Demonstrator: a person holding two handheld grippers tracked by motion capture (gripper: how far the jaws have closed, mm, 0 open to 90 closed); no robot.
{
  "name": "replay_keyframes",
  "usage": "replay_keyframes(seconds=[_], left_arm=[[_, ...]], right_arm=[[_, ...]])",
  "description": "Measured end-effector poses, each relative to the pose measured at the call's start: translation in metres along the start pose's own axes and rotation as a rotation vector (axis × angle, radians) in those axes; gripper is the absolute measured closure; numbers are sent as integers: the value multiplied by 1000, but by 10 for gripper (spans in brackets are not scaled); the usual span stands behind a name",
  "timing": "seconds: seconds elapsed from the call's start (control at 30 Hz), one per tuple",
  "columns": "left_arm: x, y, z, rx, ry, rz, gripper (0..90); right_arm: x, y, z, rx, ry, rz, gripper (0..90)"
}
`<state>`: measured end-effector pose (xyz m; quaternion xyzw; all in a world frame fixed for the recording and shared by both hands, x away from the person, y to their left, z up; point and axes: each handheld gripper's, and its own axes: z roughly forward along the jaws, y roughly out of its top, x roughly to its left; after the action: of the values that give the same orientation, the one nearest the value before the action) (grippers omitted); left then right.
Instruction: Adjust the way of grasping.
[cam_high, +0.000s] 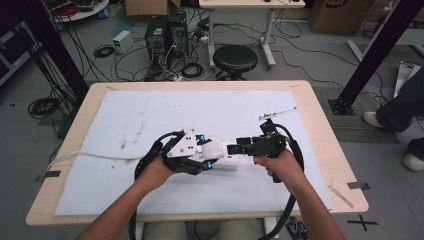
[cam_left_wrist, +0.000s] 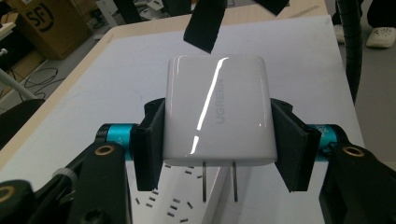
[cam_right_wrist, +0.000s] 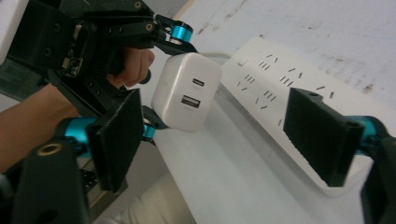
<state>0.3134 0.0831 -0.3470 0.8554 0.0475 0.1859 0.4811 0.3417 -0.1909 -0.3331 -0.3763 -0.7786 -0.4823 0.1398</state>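
Observation:
My left gripper (cam_high: 206, 156) is shut on a white UGREEN charger (cam_left_wrist: 217, 109), its pads (cam_left_wrist: 148, 149) pressing the two sides. The charger's two prongs (cam_left_wrist: 204, 183) point down, just above a white power strip (cam_left_wrist: 184, 203) lying on the mat. In the right gripper view the charger (cam_right_wrist: 184, 95) shows its USB ports, hanging over the near end of the power strip (cam_right_wrist: 275, 88). My right gripper (cam_right_wrist: 219, 140) is open, with the strip lying between and below its jaws. In the high view the right gripper (cam_high: 239, 148) faces the charger (cam_high: 216, 150) from the right.
A white mat (cam_high: 150, 115) covers most of the wooden table (cam_high: 320, 130). The strip's white cable (cam_high: 90, 155) trails left off the table. A thin rod (cam_high: 277, 113) lies at the back right. A stool (cam_high: 235, 59) and floor cables stand beyond the table.

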Motion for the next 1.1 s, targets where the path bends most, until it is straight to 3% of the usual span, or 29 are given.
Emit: replay_keyframes(seconds=[0.23,0.37,0.5,0.8,0.9,0.97,1.03,1.1], left_arm=[[-4,3,10,-8,-25,12,426],[-4,2,12,-14,-32,15,426],[-5,3,12,-17,-41,30,427],[-5,5,13,-8,-36,79,425],[-6,3,16,8,-40,56,422],[-4,-1,18,28,-47,-8,373],[-2,-9,19,46,-43,-79,217],[0,-18,15,49,-40,-108,214]], right_arm=[[-4,2,15,26,61,22,325],[-5,2,22,45,85,28,418],[-7,2,25,48,98,47,453],[-17,-1,30,54,189,178,594],[-17,-2,30,55,179,187,607],[-15,-2,30,52,137,155,627],[-14,-3,26,29,121,140,632],[-15,-4,16,-16,91,127,634]])
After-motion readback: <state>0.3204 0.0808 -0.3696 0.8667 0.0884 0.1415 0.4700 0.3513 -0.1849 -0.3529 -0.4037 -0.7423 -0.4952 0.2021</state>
